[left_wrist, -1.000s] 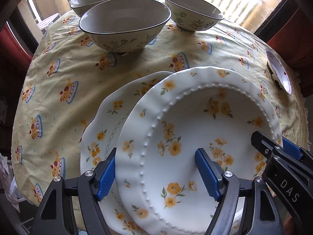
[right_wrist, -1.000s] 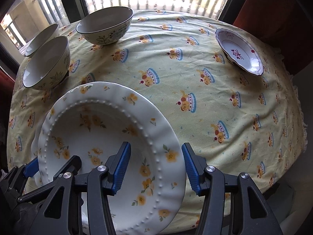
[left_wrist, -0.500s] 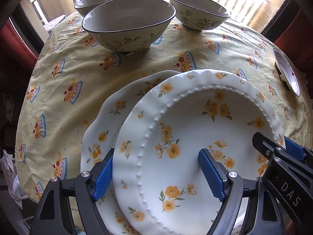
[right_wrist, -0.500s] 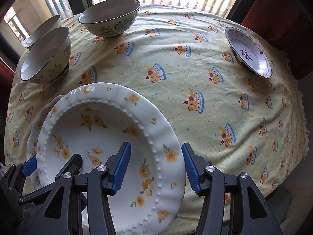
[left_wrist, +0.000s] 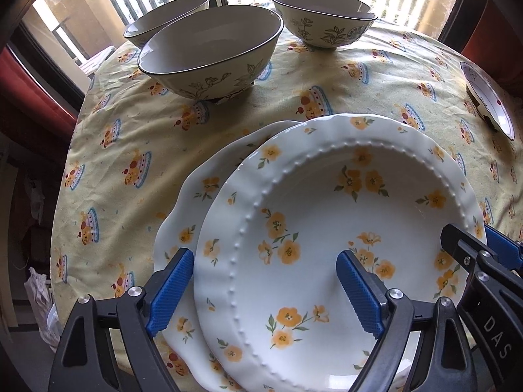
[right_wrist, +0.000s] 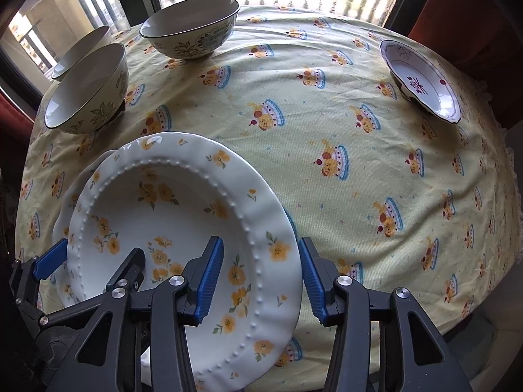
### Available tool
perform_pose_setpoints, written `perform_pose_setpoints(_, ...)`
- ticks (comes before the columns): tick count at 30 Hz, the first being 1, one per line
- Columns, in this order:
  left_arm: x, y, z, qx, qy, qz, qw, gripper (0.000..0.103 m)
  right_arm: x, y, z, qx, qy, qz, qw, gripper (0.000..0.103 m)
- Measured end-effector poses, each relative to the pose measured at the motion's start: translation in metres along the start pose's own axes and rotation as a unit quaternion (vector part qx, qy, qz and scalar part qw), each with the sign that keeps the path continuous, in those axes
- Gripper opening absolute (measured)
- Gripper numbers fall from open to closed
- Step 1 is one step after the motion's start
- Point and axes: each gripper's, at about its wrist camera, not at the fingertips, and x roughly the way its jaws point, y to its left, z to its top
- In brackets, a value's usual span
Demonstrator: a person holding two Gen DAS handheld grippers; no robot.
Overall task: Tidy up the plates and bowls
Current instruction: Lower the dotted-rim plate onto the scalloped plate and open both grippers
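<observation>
**Two grippers astride the rim of the upper flowered plate**

The upper plate [left_wrist: 327,228], white with orange flowers and a beaded ring, lies on a lower plate [left_wrist: 193,202] of like pattern at the near edge of the tablecloth [right_wrist: 327,130]. It sits off-centre, displaced to the right, so the lower plate shows only as a crescent on the left.

Left gripper [left_wrist: 264,285]: jaws wide apart, one blue pad outside the upper plate's left rim and over the lower plate, the other over the well. The rim passes between them; neither pad visibly presses on it. Right gripper [right_wrist: 261,274]: jaws likewise apart, straddling the right rim, one pad inside and one outside. Whether either pad touches the china cannot be told. Neither gripper has hold of anything.

Governing relation: the plate lies directly ahead of and between both grippers, its rim running across each pair of jaws. The two are about equally near, on opposite sides. Any lift or nudge to centre the stack would, in my judgement, require the jaws to close on the rim first.

Beyond: a near bowl [left_wrist: 209,52], a far left bowl [left_wrist: 163,16] and a far right bowl [left_wrist: 322,18], all with leaf motifs, stand separate toward the window. A small dish [right_wrist: 421,80] with dark red markings stands well apart at right.

Legible writing: "DAS" on the right gripper's body, seen in the left wrist view.
</observation>
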Motion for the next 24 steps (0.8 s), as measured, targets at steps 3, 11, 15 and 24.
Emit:
perform_pose_setpoints(3, -0.009, 0.011, -0.002, -0.002, -0.011, -0.005, 0.9999, 0.090, 0.000, -0.001, -0.002, 0.002, -0.001, -0.003, 1.000, 0.041)
perform_pose_setpoints(11, -0.021, 0.032, -0.004, -0.004, -0.025, -0.006, 0.9997, 0.090, 0.005, 0.014, -0.007, 0.006, 0.012, -0.003, 1.000, 0.041)
perform_pose_setpoints(15, -0.021, 0.040, -0.006, -0.003, -0.026, -0.007, 0.9996, 0.090, 0.007, 0.026, -0.009, 0.002, 0.013, -0.013, 1.000, 0.042)
perform_pose_setpoints(24, -0.033, 0.048, -0.008, 0.019, -0.042, -0.028, 0.9985, 0.090, -0.005, 0.029, -0.015, 0.034, 0.003, -0.021, 0.999, 0.051)
